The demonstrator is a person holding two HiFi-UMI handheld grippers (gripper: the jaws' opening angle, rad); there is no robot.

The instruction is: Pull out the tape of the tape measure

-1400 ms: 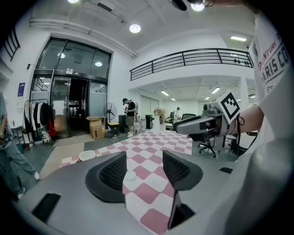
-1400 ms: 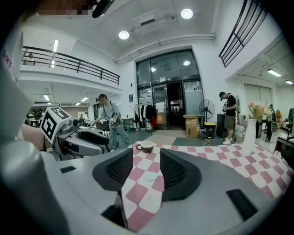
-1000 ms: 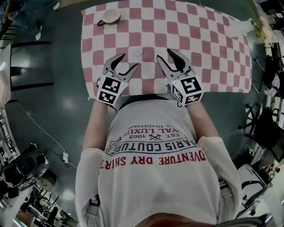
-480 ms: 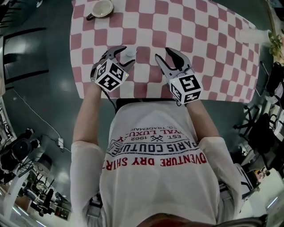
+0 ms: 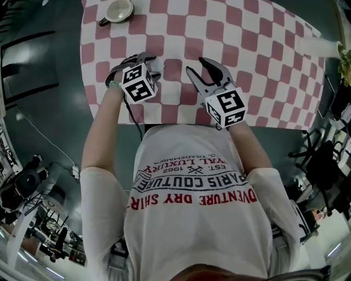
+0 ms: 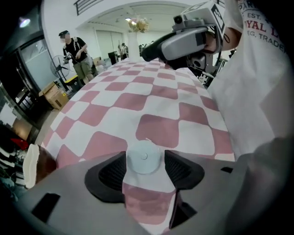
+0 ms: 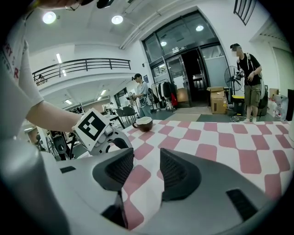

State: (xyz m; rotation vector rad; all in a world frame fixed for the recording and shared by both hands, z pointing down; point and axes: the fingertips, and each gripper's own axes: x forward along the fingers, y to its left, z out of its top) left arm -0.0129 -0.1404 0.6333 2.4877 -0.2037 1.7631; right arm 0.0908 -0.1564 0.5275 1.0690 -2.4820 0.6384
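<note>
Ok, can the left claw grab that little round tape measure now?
Probably yes. The tape measure sits right between the open tips of the left claw on the checked cloth, with nothing in the way. It looks like the claw only needs to close.

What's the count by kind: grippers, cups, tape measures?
Grippers: 2 (left gripper, right gripper)
Cup: 1
Tape measure: 1
Total: 4
</note>
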